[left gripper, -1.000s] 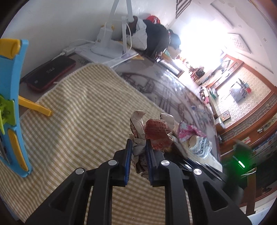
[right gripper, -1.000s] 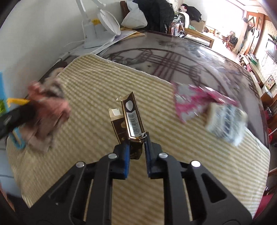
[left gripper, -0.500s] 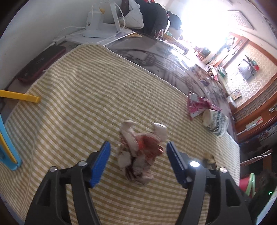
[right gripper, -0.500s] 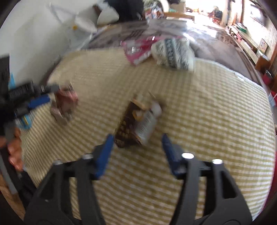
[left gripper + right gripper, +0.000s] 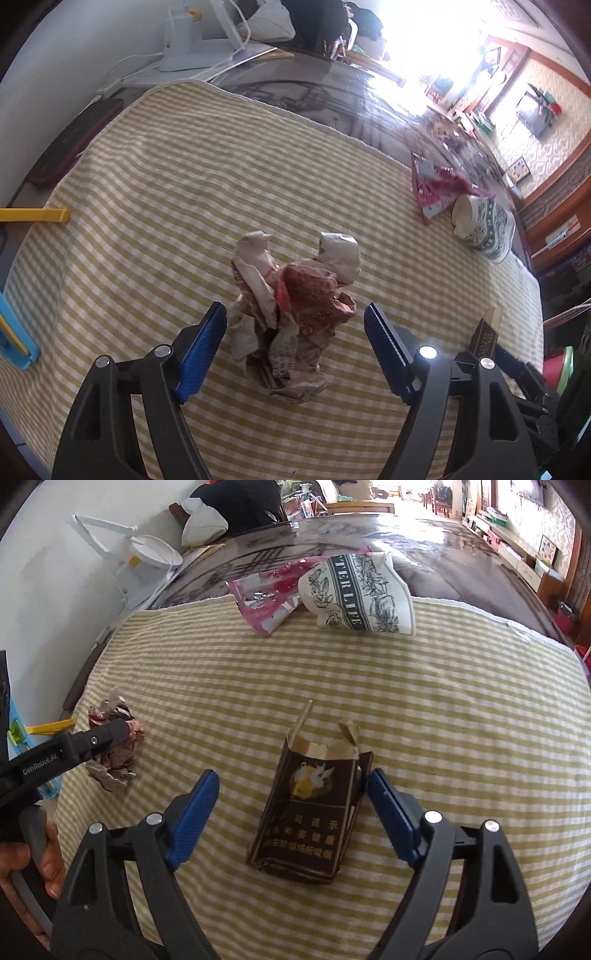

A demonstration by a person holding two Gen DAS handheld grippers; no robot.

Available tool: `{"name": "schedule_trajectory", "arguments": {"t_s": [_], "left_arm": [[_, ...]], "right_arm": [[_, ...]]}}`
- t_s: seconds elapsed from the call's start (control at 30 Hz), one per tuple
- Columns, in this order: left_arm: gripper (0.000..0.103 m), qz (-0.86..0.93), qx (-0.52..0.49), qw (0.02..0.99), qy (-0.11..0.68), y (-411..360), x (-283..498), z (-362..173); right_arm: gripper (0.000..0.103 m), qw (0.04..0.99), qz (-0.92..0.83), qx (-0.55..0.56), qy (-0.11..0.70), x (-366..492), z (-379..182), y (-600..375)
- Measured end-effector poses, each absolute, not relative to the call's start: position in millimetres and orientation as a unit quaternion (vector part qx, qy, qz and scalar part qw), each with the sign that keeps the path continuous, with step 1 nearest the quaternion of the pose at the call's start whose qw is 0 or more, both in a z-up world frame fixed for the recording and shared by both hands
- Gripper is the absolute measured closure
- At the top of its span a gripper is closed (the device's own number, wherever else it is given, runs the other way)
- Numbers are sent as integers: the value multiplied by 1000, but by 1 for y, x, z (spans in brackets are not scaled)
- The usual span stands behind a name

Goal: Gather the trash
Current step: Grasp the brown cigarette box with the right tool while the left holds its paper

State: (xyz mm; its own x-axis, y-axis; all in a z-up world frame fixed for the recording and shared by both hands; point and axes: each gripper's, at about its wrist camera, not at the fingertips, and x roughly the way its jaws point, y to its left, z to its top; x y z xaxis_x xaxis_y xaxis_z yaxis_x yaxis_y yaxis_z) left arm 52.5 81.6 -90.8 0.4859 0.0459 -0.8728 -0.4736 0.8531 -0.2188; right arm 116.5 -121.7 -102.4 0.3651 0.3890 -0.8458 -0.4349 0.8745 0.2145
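Two fisheye cameras look forward and down along their tools at a checked cloth [image 5: 155, 192] on the tabletop. The left wrist view sits close over a crumpled wrapper [image 5: 291, 314]; the right wrist view hangs close above a dark carton [image 5: 314, 812]. Both views share the wrapper, a pink foil packet [image 5: 266, 605] and a crushed paper cup [image 5: 484, 229].

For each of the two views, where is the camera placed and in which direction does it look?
Left wrist: on the left gripper, looking down its open fingers at the crumpled wrapper on the checked cloth.
Right wrist: on the right gripper, open around the dark carton; the person's hand shows at left.
Shared: wrapper, patterned cup, pink foil.
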Motion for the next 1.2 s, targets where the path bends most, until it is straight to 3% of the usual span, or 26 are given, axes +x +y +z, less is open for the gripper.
{"name": "schedule_trajectory", "arguments": {"t_s": [0.1,0.17,0.23,0.27,0.33,0.77,0.97,1.03,1.2], "left_arm": [[31,159,-218,832,484,81,53,-93],[41,161,-219,833,482,82,53,-93],[49,158,-224,833,480,84,52,-93],[55,157,-226,835,477,84,51,-92],[57,156,-222,842,467,83,49,-87],[58,146,-205,881,400,67,31,-51],[58,153,-190,885,396,62,25,-45],[57,156,-190,885,396,60,23,-46],[57,155,-196,876,413,60,24,-58]], "right_arm": [[25,832,240,-52,497,114,-104,-115],[34,835,237,-67,493,112,-104,-113],[56,835,241,-68,491,112,-102,-113],[57,834,244,-63,490,112,-101,-114],[57,839,246,-55,483,110,-95,-118],[65,868,269,-53,413,85,-44,-141],[64,865,265,-17,426,93,-45,-159],[37,856,264,14,444,102,-55,-162],[25,839,247,0,484,112,-83,-147]]}}
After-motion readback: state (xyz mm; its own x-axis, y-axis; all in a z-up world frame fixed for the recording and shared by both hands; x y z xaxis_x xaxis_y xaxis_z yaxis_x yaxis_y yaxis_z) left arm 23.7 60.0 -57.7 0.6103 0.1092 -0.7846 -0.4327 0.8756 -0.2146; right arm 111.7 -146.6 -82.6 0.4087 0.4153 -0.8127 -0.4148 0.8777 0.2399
